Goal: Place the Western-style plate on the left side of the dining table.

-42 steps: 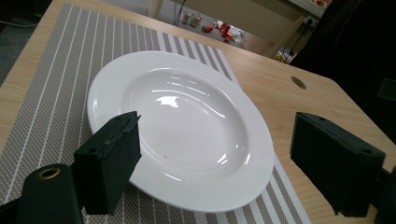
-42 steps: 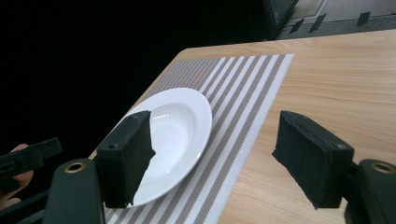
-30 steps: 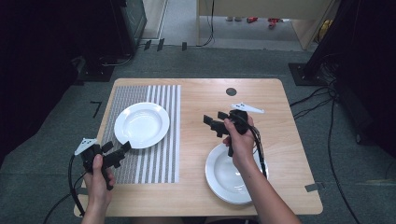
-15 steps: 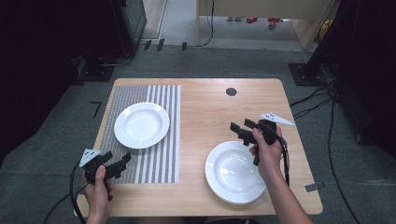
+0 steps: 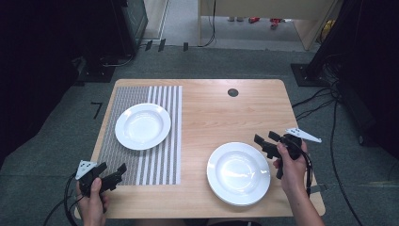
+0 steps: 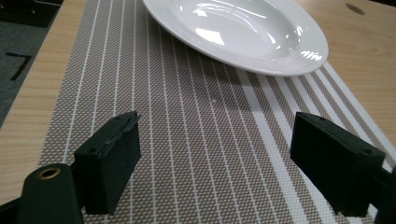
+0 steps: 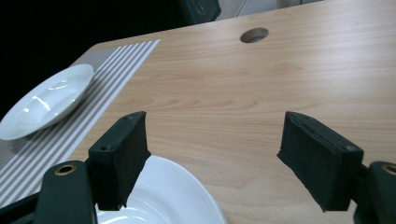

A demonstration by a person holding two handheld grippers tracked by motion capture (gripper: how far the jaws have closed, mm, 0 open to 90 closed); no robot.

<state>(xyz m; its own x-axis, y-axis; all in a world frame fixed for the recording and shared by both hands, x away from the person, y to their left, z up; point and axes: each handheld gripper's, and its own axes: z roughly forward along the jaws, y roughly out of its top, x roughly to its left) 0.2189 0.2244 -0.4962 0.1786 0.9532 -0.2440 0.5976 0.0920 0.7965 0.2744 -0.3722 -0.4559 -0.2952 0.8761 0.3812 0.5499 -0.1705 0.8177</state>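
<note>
Two white plates are on the wooden table (image 5: pixel 211 113). One plate (image 5: pixel 142 125) (image 6: pixel 243 32) (image 7: pixel 44 100) rests on a grey striped placemat (image 5: pixel 141 155) (image 6: pixel 196 140) at the left. The other plate (image 5: pixel 238 173) (image 7: pixel 159 196) lies on bare wood at the front right. My left gripper (image 5: pixel 115 176) (image 6: pixel 215 158) hovers over the placemat's front edge, open and empty, aimed at the left plate. My right gripper (image 5: pixel 266 141) (image 7: pixel 215 154) is held open and empty just right of the front plate's rim.
A round cable hole (image 5: pixel 233 92) (image 7: pixel 254 35) sits near the table's far edge. Cables (image 5: pixel 320 101) run over the floor at the right. Dark equipment stands beyond the table's far left corner.
My right gripper has drawn back toward the front right, off the table's middle to beside the front plate. My left gripper has pulled back toward the front edge, away from the left plate.
</note>
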